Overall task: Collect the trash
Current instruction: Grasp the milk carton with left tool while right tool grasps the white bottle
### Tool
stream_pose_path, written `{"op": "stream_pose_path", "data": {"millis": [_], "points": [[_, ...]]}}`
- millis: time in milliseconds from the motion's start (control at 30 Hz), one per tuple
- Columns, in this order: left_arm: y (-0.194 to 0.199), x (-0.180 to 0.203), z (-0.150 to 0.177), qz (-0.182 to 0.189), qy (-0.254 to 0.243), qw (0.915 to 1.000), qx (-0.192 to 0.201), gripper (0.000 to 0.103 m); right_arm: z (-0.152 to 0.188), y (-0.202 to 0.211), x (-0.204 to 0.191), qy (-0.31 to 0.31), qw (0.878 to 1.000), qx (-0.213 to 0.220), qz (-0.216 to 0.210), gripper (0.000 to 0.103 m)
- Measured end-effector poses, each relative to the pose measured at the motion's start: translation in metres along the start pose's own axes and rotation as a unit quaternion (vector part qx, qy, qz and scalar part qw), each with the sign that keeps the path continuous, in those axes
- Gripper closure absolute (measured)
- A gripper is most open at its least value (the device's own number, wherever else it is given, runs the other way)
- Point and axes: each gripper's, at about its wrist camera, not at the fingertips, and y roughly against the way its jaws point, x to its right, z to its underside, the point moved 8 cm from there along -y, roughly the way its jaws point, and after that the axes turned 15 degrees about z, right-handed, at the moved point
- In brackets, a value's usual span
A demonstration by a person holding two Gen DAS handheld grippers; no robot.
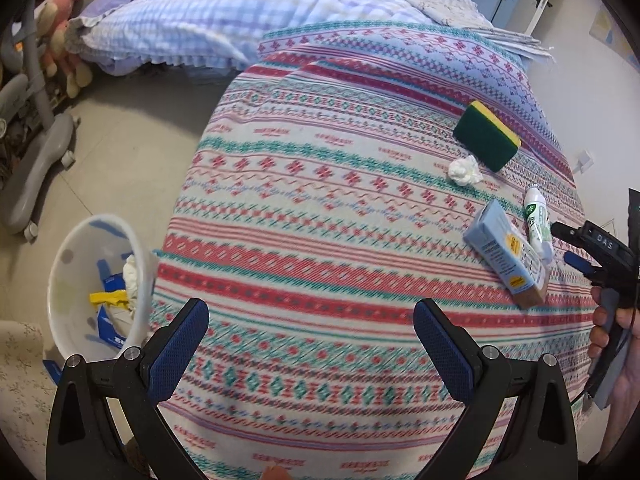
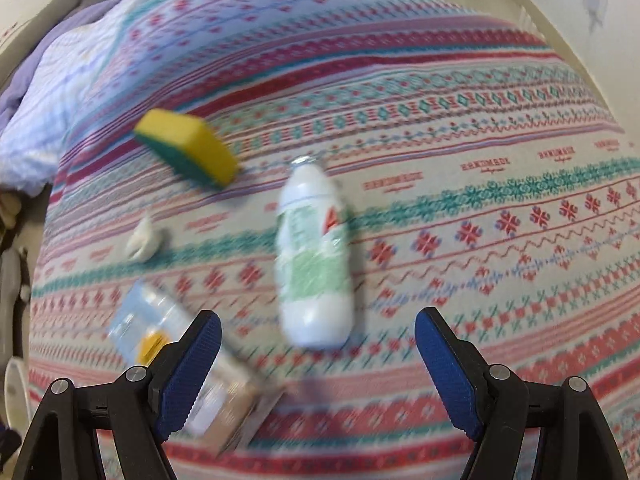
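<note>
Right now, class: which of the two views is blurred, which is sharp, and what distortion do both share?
Right wrist view: motion-smeared, the white bottle and sponge soft-edged. Left wrist view: mostly crisp, carton print visible. Both: fisheye bulging of the striped blanket, dark corners.

"DAS" on right gripper [image 1: 576, 248]

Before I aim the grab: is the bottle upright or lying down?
Lying down: the bottle rests on its side on the blanket.
</note>
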Motion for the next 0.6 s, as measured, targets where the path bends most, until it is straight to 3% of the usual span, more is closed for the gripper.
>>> {"op": "stream_pose_path", "data": {"millis": [267,333,367,400,600], "points": [[-0.041,0.059,-0.006,0.013,0.012,0.999,-0.04,0.0,-0.009,-0.035,-0.002,-0.047,0.996,-0.045,-0.053,0.026],[-0.049,0.076,-0.005,0.02,0.013,0.9985,-0.048,0.0,-0.005,-0.041,-0.005,-0.039,0.997,-0.049,-0.049,0.032],[-0.052,0.083,-0.005,0.023,0.012,0.9984,-0.051,0.0,-0.005,-0.041,-0.006,-0.028,0.998,-0.039,-0.035,0.041],[-0.057,0.092,-0.005,0.023,0.013,0.9981,-0.055,0.0,-0.006,-0.04,-0.007,-0.017,0.999,-0.034,-0.029,0.059],[-0.079,0.132,-0.01,0.043,0.031,0.9962,-0.069,0.0,0.004,-0.032,0.009,-0.019,0.997,-0.059,-0.045,0.062]]}}
